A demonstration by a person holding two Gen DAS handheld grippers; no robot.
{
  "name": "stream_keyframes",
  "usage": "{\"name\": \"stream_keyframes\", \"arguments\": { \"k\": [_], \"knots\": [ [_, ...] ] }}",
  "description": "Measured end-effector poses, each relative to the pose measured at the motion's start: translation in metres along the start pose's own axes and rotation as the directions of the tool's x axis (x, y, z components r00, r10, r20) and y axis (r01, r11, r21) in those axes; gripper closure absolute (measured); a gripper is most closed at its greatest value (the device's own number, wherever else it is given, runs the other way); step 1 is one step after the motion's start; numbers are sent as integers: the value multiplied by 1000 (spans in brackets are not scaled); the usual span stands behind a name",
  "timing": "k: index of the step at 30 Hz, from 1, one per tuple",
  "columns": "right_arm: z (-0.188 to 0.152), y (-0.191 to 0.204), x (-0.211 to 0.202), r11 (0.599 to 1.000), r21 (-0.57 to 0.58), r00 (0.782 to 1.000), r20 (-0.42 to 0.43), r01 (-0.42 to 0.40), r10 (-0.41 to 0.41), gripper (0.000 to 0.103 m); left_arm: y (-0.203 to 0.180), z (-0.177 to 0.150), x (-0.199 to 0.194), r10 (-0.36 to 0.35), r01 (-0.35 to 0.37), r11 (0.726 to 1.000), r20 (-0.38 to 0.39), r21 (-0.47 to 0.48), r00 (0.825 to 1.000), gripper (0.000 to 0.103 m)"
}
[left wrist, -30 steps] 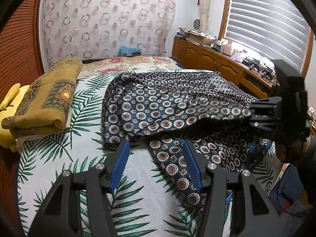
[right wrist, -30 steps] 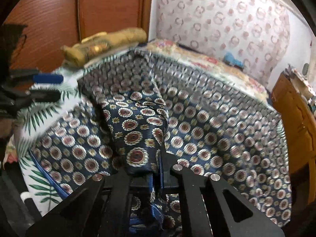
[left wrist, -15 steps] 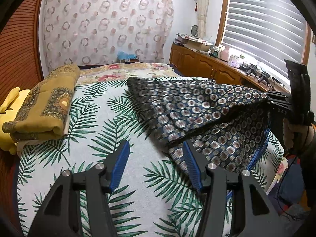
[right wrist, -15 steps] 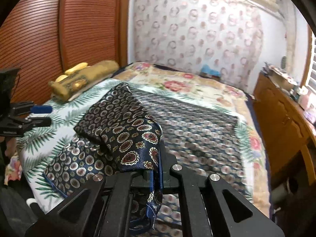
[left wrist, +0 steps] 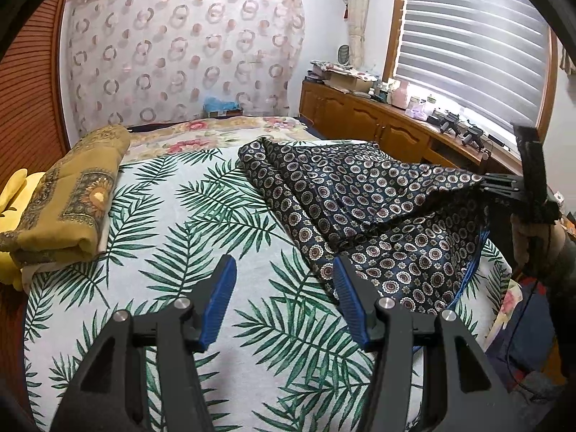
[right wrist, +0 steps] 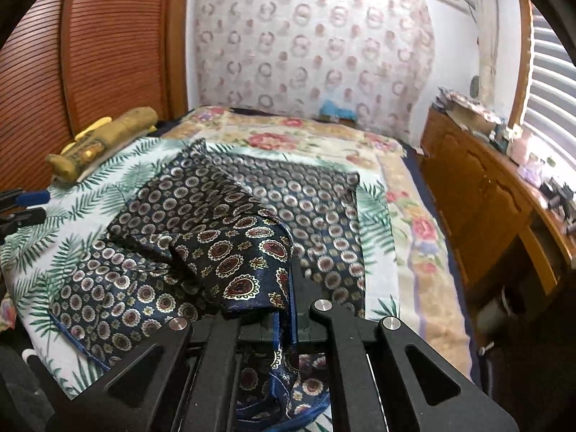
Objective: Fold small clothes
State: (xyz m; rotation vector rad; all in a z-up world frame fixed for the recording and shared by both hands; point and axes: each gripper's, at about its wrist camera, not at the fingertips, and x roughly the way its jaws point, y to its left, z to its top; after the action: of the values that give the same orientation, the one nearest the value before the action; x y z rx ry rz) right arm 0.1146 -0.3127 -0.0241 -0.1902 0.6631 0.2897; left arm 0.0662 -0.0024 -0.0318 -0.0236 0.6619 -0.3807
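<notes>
A navy cloth (left wrist: pixel 360 208) printed with round medallions lies rumpled on the right half of the bed's palm-leaf sheet (left wrist: pixel 187 223). My right gripper (right wrist: pixel 288 284) is shut on a bunched edge of that cloth (right wrist: pixel 223 241), which is lifted and drapes back over the jaws. In the left wrist view the right gripper (left wrist: pixel 504 187) shows at the far right, holding the cloth's raised corner. My left gripper (left wrist: pixel 284 270) hovers open over the bare sheet with nothing between its blue pads (left wrist: pixel 223 288). The cloth's edge runs just past its right finger.
A folded mustard blanket (left wrist: pixel 72 198) rests on yellow pillows at the bed's left side. A floral quilt (right wrist: pixel 406 216) covers the far end and right side. A wooden cabinet (left wrist: pixel 378 126) with clutter lines the window wall. A slatted wardrobe (right wrist: pixel 90 54) stands on the left.
The right gripper drew the cloth to the right across the bed and lifted it, uncovering the palm-leaf sheet in front of the left gripper. The left gripper stayed put and open.
</notes>
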Motion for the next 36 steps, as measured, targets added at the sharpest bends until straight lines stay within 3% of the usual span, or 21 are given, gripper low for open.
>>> {"name": "stream_keyframes", "arguments": {
  "k": [4, 9, 17, 25, 30, 36],
  "knots": [
    [-11, -7, 9, 1000, 27, 999, -34, 7, -6, 102, -6, 1, -1, -3, 3, 1000, 0, 12, 1000, 48],
    [-25, -11, 12, 998, 63, 997, -72, 8, -4, 94, -7, 3, 1, -5, 5, 1000, -2, 14, 1000, 48],
    [-40, -14, -9, 998, 57, 996, -85, 34, -30, 61, -11, 3, 2, -2, 2, 1000, 3, 16, 1000, 48],
    [-20, 10, -27, 998, 37, 999, -19, -44, 45, 51, -12, 3, 3, -4, 4, 1000, 3, 16, 1000, 48],
    [2, 41, 0, 994, -31, 994, -27, -106, 105, 49, -12, 1, 3, -1, 1, 1000, 0, 12, 1000, 48],
    [18, 88, 53, 972, -135, 977, -122, -192, 176, 49, -9, -3, 3, 0, 0, 1000, -5, 5, 1000, 48]
  ]
}}
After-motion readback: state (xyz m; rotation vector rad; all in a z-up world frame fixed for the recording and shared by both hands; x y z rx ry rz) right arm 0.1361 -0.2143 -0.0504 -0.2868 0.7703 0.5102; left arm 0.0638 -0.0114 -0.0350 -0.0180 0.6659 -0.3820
